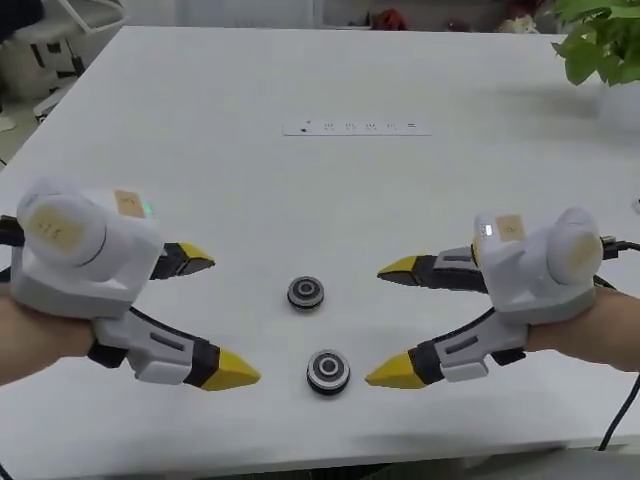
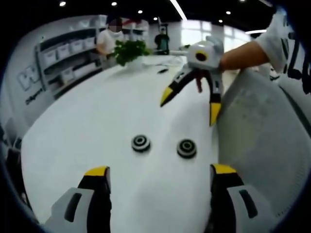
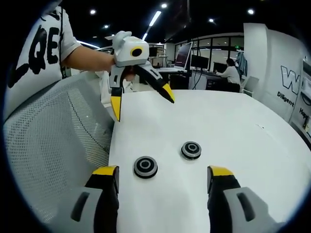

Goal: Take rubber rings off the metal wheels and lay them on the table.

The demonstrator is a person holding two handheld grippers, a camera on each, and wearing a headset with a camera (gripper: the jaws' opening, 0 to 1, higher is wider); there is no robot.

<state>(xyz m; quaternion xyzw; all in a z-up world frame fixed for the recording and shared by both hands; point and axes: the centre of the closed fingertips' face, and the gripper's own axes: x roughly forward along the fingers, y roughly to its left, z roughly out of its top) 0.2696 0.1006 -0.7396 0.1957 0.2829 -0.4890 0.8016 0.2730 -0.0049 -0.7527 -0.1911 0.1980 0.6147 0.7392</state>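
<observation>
Metal wheels, 2, each with a black rubber ring on: far metal wheel [image 1: 306, 293] and near metal wheel [image 1: 328, 371], apart, flat on the white bench [image 1: 300, 180]. Grippers, 2: left gripper [image 1: 228, 318], right gripper [image 1: 378, 325], flanking both; jaws spread, empty.

rubber rings [image 1: 311, 371] indistinct, plant [image 1: 600, 40] cropped by edge

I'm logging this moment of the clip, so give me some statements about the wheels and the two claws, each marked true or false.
1. Two small round metal wheels, each wearing a black rubber ring, lie on the white table. True.
2. The yellow-tipped left claw is shut on a wheel. False: it is open, holding nothing.
3. The yellow-tipped right claw is open, touching neither wheel. True.
4. The wheels are stacked. False: they lie apart, side by side.
</observation>
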